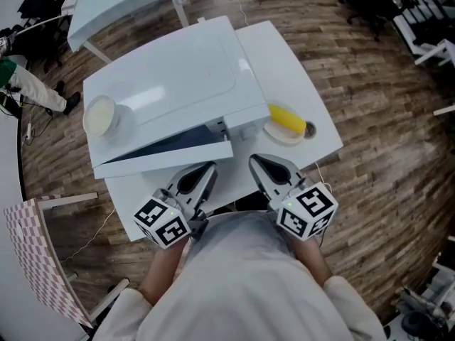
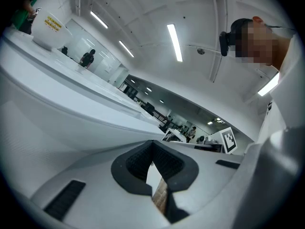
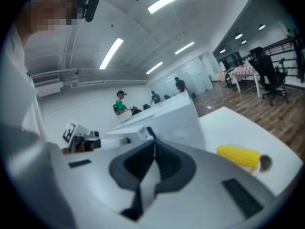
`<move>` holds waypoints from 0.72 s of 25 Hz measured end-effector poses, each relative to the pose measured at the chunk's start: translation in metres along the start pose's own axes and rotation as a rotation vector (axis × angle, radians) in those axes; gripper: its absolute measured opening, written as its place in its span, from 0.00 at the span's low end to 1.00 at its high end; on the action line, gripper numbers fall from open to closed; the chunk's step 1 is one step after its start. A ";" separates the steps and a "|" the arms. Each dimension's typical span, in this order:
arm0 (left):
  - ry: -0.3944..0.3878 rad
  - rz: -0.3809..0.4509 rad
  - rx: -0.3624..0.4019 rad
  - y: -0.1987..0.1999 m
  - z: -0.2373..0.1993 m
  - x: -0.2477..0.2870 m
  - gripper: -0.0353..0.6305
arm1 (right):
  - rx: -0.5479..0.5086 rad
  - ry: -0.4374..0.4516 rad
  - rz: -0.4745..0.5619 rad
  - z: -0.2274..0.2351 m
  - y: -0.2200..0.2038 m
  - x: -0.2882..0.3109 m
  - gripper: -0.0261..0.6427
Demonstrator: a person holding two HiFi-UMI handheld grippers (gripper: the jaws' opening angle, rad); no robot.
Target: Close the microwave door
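1. On the white table (image 1: pixel 291 62), the microwave (image 1: pixel 170 69) stands with its door (image 1: pixel 163 158) ajar. The door is attached at the left, and its right edge is swung out toward the person, so a dark wedge of the inside shows behind it.
2. The left gripper (image 1: pixel 211 166) is held low in front of the person's body and points at the door's free end. It is near the door, but the views do not show whether it touches it.
3. In the left gripper view, its dark fingers (image 2: pixel 136 163) are clenched tip to tip with nothing between them. The white microwave fills the view just above them.
4. The right gripper (image 1: pixel 254 159) lies just beside the left one, a little to the right of the door's free edge.
5. In the right gripper view, its fingers (image 3: pixel 136 163) are also pressed together and empty, with the microwave straight ahead.
6. A pale bowl (image 1: pixel 99 116) sits on top of the microwave at its left end.
7. A yellow corn cob (image 1: pixel 286 118) lies on a small plate (image 1: pixel 279 136) on the table, just to the right of the microwave.
8. The table stands on a wooden floor (image 1: pixel 377 119), and a checkered chair (image 1: pixel 35 247) is at the lower left.
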State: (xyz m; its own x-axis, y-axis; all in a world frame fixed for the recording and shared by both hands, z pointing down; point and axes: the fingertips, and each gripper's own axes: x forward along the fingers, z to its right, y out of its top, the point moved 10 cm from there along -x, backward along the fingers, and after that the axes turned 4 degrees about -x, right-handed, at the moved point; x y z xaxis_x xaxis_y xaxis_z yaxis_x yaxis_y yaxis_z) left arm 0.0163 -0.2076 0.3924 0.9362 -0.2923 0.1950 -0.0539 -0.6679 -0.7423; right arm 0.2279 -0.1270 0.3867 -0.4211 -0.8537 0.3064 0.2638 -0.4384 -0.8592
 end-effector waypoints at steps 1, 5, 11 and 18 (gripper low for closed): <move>0.000 0.003 0.000 0.001 0.000 0.002 0.08 | -0.001 0.000 0.000 0.002 0.001 0.000 0.07; 0.001 0.008 0.006 0.004 0.000 0.011 0.08 | -0.007 -0.001 -0.006 0.010 0.003 0.000 0.07; 0.023 0.029 0.006 0.008 -0.003 0.016 0.08 | -0.019 0.020 -0.016 0.016 0.008 0.005 0.07; 0.044 0.060 -0.014 0.010 -0.006 0.017 0.08 | -0.026 0.040 -0.017 0.021 0.011 0.010 0.07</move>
State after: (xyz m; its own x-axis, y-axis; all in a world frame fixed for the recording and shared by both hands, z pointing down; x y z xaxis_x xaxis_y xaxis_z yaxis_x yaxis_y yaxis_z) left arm 0.0297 -0.2234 0.3921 0.9152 -0.3612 0.1786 -0.1143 -0.6577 -0.7446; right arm 0.2448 -0.1458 0.3889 -0.4598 -0.8342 0.3044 0.2342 -0.4446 -0.8646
